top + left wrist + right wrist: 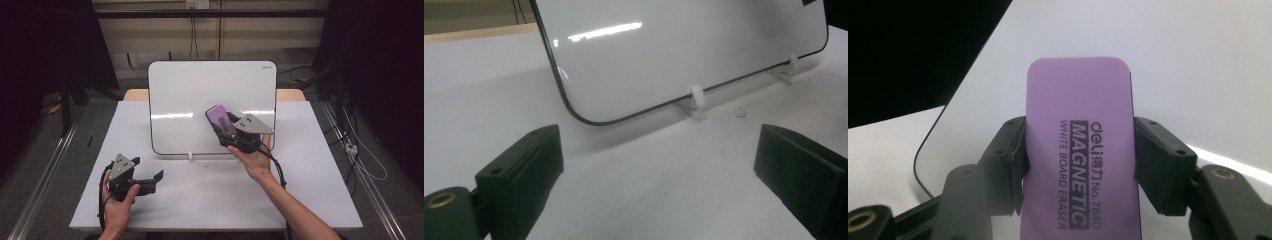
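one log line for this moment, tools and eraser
right tool: shut on purple eraser, held up at whiteboard | left tool: open, nothing between jaws, low over table | board face: clean

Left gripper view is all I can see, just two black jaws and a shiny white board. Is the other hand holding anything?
Observer: Yes. The right gripper is shut on a purple whiteboard eraser.
Operator: Where is it?
Observer: In front of the whiteboard, on the board's right half in the high view.
Operator: Does the eraser say anything?
Observer: Its label reads "MAGNETIC WHITE BOARD ERASER" in the right gripper view.
Operator: And my gripper?
Observer: The left gripper is open with nothing between its jaws, low over the white table, left of the board.
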Demonstrator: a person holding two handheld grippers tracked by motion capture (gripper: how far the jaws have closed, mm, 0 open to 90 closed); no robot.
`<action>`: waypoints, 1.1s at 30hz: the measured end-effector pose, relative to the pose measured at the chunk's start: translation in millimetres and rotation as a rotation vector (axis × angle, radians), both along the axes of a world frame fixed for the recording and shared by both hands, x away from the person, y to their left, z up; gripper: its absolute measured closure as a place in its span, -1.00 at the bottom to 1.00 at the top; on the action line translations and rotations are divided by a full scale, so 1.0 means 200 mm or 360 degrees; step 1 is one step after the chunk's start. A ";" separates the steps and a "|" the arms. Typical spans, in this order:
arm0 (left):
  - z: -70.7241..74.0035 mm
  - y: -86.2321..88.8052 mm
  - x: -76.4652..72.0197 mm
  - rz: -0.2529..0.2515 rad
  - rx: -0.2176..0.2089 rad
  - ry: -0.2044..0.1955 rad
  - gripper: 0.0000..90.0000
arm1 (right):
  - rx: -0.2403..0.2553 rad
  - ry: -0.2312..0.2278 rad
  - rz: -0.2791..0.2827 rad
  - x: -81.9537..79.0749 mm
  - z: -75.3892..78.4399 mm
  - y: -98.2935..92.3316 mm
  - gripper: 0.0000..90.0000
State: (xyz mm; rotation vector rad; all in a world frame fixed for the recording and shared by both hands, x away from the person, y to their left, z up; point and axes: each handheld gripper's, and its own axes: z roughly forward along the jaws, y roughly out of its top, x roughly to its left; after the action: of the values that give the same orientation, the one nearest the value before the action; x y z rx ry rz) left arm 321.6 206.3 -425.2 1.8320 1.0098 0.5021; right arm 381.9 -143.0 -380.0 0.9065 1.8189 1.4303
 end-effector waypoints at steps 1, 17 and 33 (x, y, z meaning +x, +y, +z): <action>0.00 0.00 0.00 0.0006 0.0005 0.0000 -0.88 | 0.0013 0.0009 0.0003 -0.01 -0.01 0.00 -0.08; 0.06 -0.10 0.00 0.0011 -0.0175 -0.0086 -0.84 | 0.0090 0.0075 0.0094 -0.14 -0.14 0.01 -0.08; 0.16 -0.36 0.10 -0.0112 -0.0622 -0.0122 -0.80 | 0.0215 0.0080 0.0164 -0.21 -0.16 0.06 -0.08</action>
State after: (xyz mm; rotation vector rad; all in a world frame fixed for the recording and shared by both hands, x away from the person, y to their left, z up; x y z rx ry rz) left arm 341.0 135.2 -392.3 1.4825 0.9148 0.3037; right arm 338.9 -130.9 -412.8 0.9345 1.8469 1.6247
